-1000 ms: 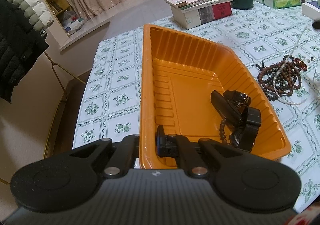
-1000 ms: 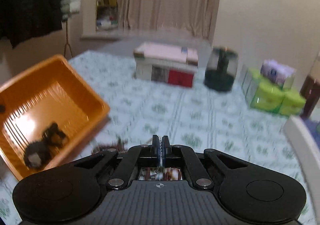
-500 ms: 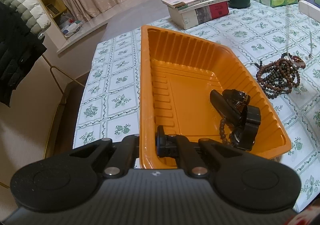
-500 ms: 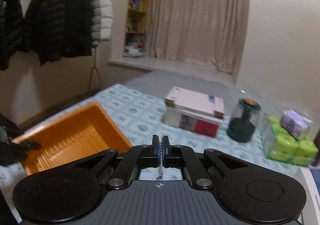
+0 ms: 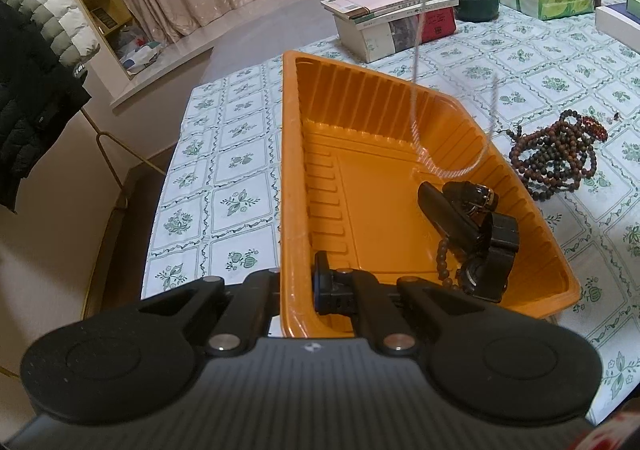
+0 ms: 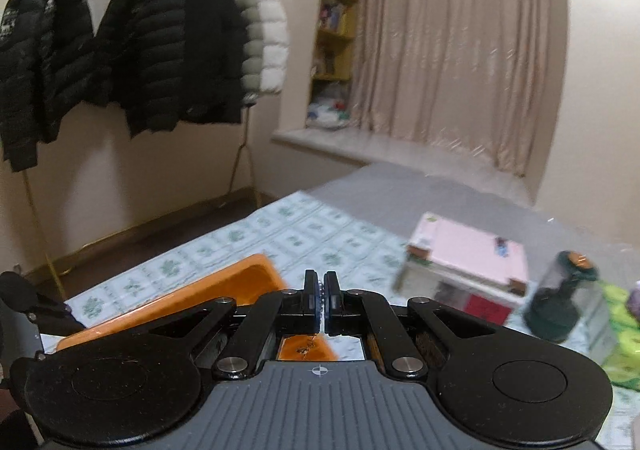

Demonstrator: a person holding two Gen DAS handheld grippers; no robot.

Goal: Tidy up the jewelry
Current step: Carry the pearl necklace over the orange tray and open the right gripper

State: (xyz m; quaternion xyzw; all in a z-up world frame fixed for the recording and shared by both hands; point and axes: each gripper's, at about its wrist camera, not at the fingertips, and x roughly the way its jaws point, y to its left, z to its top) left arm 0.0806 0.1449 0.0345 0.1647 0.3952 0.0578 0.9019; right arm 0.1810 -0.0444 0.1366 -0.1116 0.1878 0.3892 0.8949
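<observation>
Bedroom-type space, coat rack with puffer jackets (image 6: 132, 42), curtained window, bench (image 5: 248, 154) under a floral-tile cloth. Left claw (image 5: 298, 290) pressed together on the near rim of the orange tray (image 5: 360, 122), one finger inside the wall, one outside; same grip as a second ago, no shift.

Change is on the right side. Right claw (image 6: 321, 300) is pinching a thin pale bead necklace (image 5: 448, 166) between its pads; a second ago it was low over the bench next to the brown bead pile, now it sits higher and looks out over the tray's far corner. In the left wrist view the necklace now hangs as a long loop from above the frame, its bottom curve dangling just inside the tray, ahead of the left claw and just beyond the black watches (image 5: 468, 234) lying there. Earlier it was stretched across the bench, off to the right.

Brown bead strands (image 5: 560, 154) remain on the bench, right of the tray, apart from it.

Likely meaning: transfer of the necklace is nearly done, and lowering and releasing it is what is left. Risk: the loop may catch the tray wall. Brown beads still to go.
</observation>
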